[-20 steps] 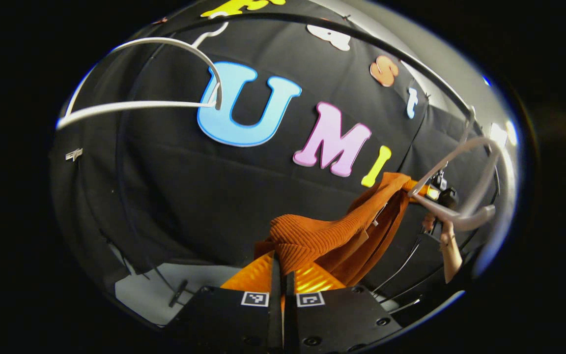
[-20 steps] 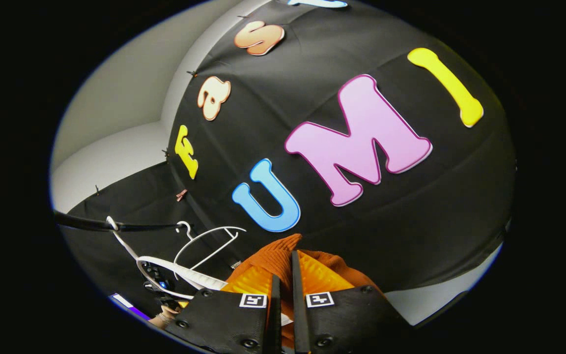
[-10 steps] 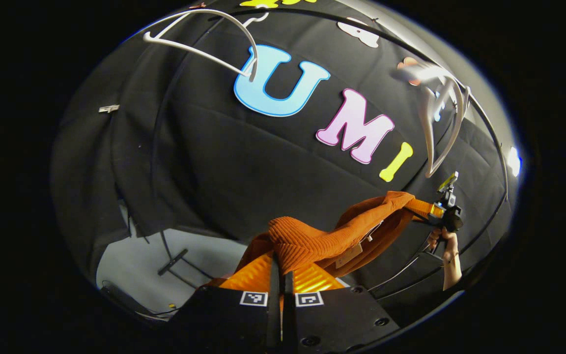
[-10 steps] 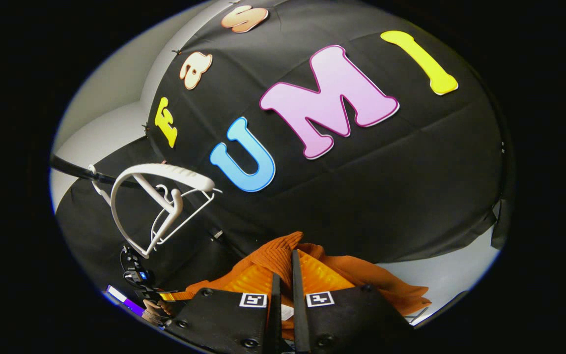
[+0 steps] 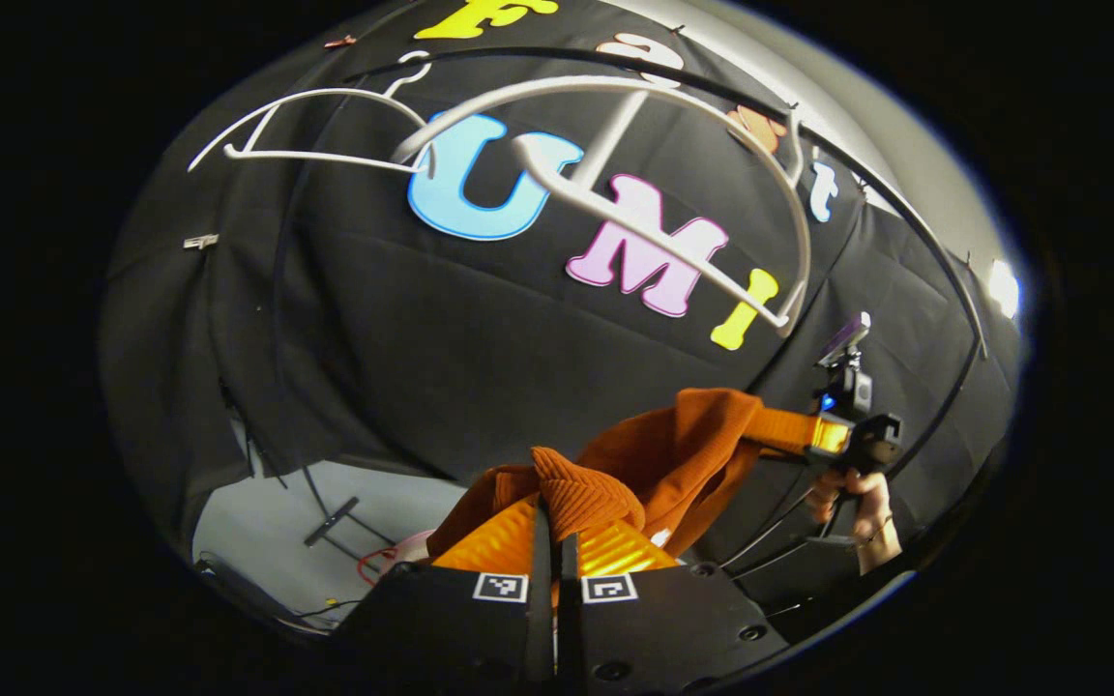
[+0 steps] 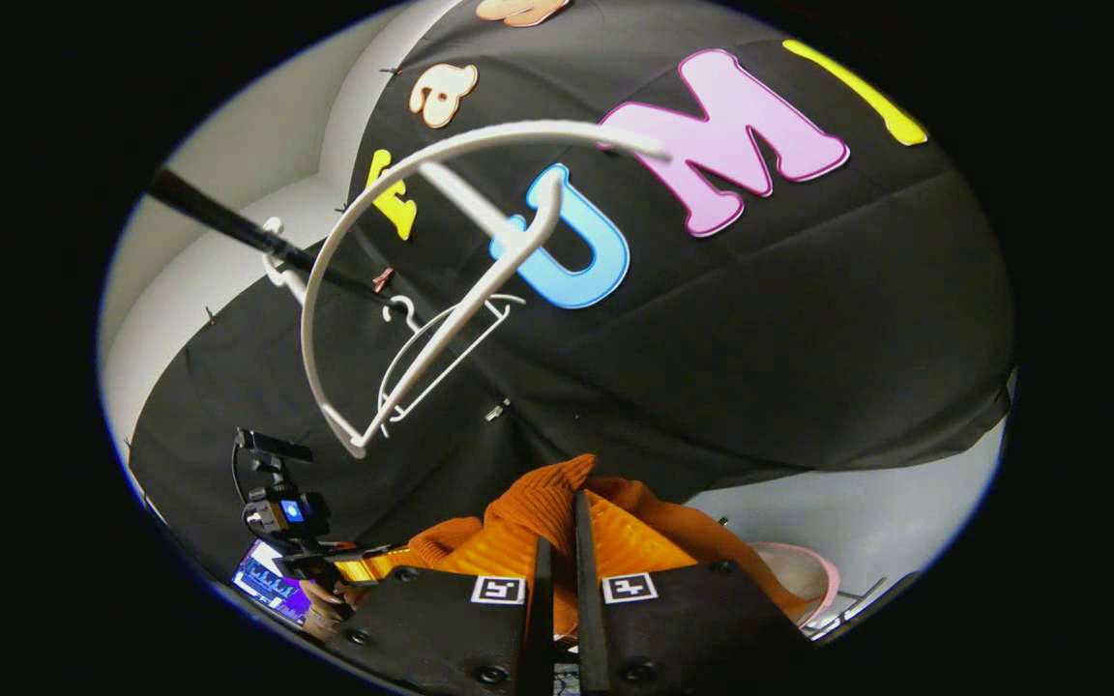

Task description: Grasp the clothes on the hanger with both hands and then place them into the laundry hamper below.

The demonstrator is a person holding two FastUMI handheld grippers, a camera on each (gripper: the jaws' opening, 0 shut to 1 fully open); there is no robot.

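Black cloth behind; both grippers, left (image 5: 557,517) and right (image 6: 557,522), pinch the orange sweater (image 5: 673,464) slung between them, clear of the white hanger (image 5: 615,164). Pink hamper rim (image 6: 804,570) sits below, nearer right.

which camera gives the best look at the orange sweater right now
The left gripper view: the orange sweater stretches from the left tool across to the right tool. The right gripper view shows just a bunched part at the right tool.

Rust-orange ribbed garment (image 5: 654,464), white hangers (image 6: 402,290), pink hamper rim (image 6: 808,575)
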